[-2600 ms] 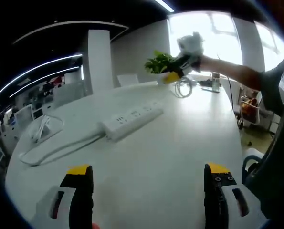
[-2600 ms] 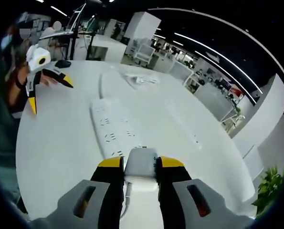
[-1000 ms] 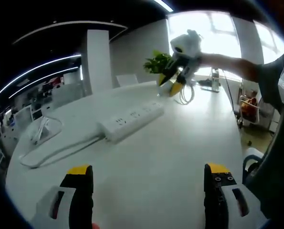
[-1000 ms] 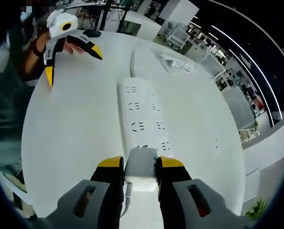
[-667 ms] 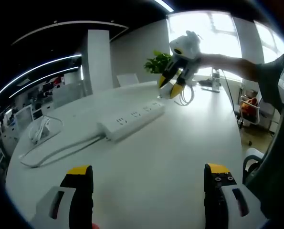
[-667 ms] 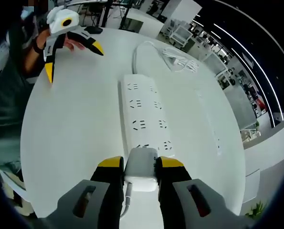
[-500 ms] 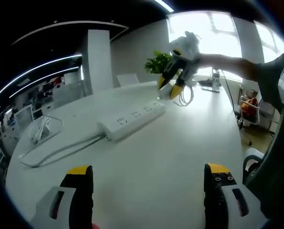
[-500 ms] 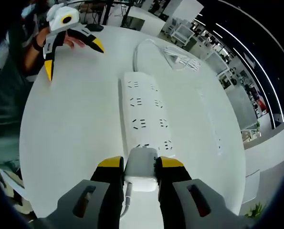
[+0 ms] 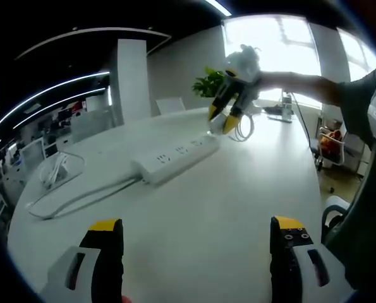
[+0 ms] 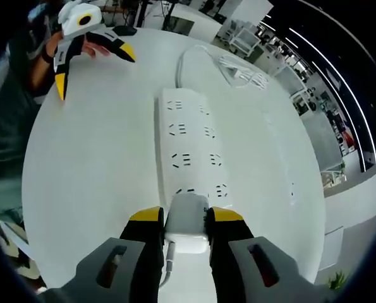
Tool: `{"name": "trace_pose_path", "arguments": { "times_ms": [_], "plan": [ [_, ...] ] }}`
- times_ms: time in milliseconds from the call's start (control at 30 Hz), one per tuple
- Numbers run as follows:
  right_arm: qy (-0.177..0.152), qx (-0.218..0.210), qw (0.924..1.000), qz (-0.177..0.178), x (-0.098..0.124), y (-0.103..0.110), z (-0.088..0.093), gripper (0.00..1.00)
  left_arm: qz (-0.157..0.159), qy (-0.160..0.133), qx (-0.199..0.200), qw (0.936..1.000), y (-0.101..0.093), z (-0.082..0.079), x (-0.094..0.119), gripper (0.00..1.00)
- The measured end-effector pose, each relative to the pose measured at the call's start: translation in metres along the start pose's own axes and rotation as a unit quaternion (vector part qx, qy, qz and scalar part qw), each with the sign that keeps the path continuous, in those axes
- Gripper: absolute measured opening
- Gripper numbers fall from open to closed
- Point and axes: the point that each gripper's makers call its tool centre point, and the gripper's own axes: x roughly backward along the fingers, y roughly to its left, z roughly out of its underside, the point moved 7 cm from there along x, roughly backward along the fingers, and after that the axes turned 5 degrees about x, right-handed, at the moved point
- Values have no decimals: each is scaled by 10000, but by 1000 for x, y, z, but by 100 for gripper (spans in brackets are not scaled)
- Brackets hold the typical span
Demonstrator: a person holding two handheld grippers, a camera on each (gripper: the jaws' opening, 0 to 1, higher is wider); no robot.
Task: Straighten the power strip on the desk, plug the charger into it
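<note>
The white power strip point(image 10: 186, 146) lies flat on the white desk point(image 10: 93, 183), straight ahead of my right gripper point(image 10: 186, 215). That gripper is shut on the white charger point(image 10: 186, 231), which hangs just above the strip's near end sockets. In the left gripper view the strip point(image 9: 174, 158) lies diagonally at mid-desk, and the right gripper point(image 9: 220, 121) hovers over its far end with the charger's cable point(image 9: 242, 128) looped behind. My left gripper point(image 9: 197, 235) stands open low over the near desk, holding nothing. It also appears as the yellow-tipped left gripper point(image 10: 93, 69) at the top left.
The strip's own cord point(image 9: 74, 197) runs left to a coil point(image 9: 56, 169); the same coil point(image 10: 241, 71) lies beyond the strip. A potted plant point(image 9: 212, 82) stands at the desk's far edge. A person's arm point(image 9: 308, 88) reaches in from the right.
My right gripper has carried the charger lower and closer over the strip's end sockets, still shut on it. My left gripper has stayed where it was, open.
</note>
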Motion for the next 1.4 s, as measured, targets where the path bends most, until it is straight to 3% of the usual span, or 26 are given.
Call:
{"name": "trace_pose_path", "arguments": {
  "times_ms": [300, 633, 1400],
  "plan": [
    [234, 188, 9994, -150, -3, -3, -6, 25, -11, -5, 13, 10000, 2, 1, 0, 100],
    [761, 509, 9951, -374, -6, -5, -18, 25, -1, -33, 26, 10000, 2, 2, 0, 100],
    [1301, 498, 9886, -577, -12, -5, -29, 25, -5, -59, 33, 10000, 4, 3, 3, 100]
  ]
}}
